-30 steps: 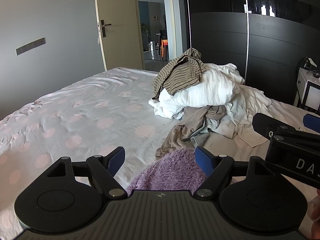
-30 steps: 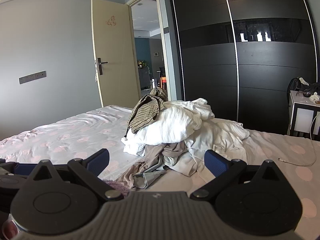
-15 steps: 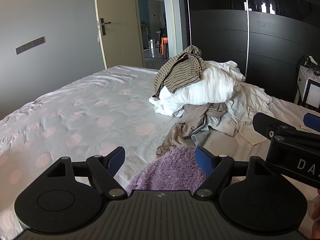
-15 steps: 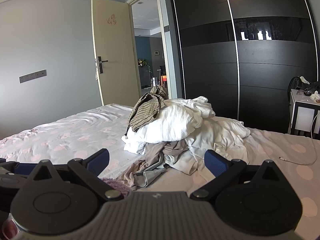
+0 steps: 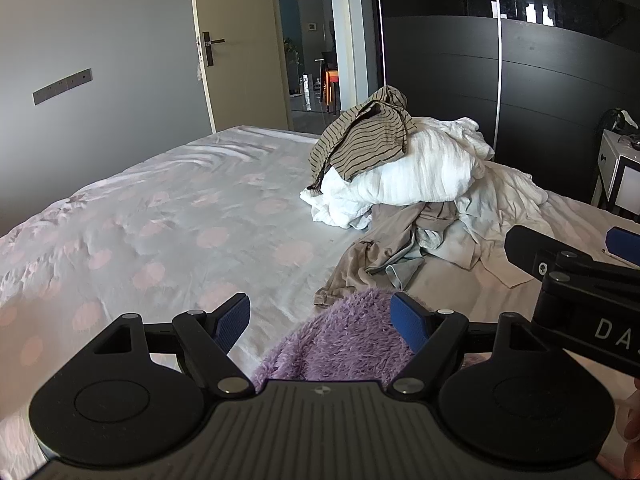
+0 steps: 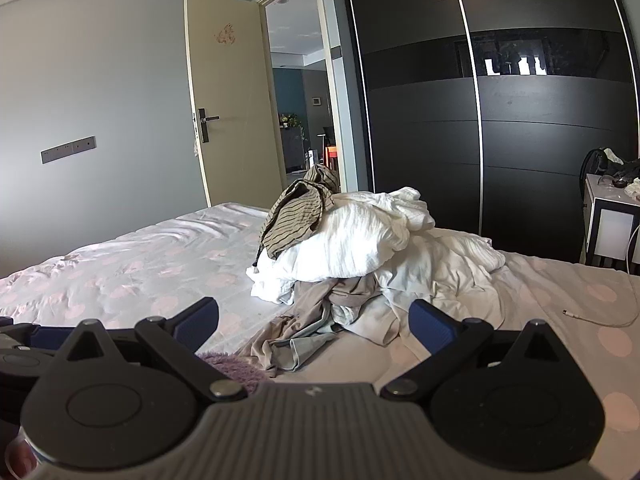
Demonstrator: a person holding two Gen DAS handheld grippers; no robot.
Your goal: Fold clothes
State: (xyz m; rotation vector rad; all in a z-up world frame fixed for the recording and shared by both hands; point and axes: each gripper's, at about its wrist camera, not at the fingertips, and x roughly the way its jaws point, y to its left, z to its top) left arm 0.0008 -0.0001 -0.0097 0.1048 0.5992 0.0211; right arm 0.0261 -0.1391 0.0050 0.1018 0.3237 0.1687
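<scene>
The purple fleece garment (image 5: 352, 340) lies on the bed (image 5: 180, 232) directly under the left gripper (image 5: 320, 320) — jaws spread, empty; the right gripper (image 6: 312, 324), likewise released, sits just beside it — farther off.

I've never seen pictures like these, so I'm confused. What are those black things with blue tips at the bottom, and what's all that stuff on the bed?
Those black things are two claws that a person holds, one in each hand. Each claw carries its own camera, so you get two pictures of the same room. One picture looks out over the left claw, the other over the right claw. The blue tips are the fingers that pinch. Both claws are open and hold nothing. In the left picture, the right claw pokes in from the side. Ahead lies a bed with a sheet with pink dots. On it sits a pile of clothes waiting to be folded, with a striped shirt on top. A fuzzy purple garment lies just by the left claw.
</scene>
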